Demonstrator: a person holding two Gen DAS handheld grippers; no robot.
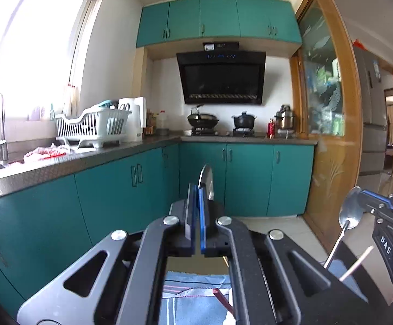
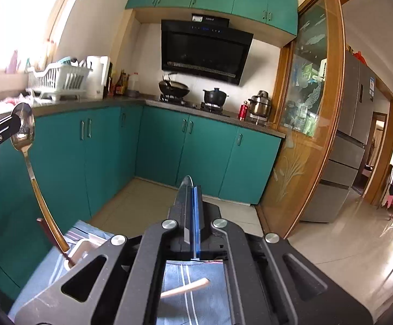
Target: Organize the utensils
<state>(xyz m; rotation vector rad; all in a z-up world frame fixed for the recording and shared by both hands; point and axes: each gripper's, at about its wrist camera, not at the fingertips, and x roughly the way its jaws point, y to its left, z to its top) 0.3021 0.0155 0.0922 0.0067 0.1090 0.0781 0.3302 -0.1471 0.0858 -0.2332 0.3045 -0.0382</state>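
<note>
A blue striped cloth is seen spread low in both views, with a white holder set on it. A gold-handled spoon is gripped by its bowl in the closed left gripper. A second spoon is pinched by its bowl in the closed right gripper.

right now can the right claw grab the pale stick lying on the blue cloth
Probably not yet: the right claw is shut on a spoon, so it has no free grip. The pale stick itself lies uncovered on the blue cloth below it.
</note>
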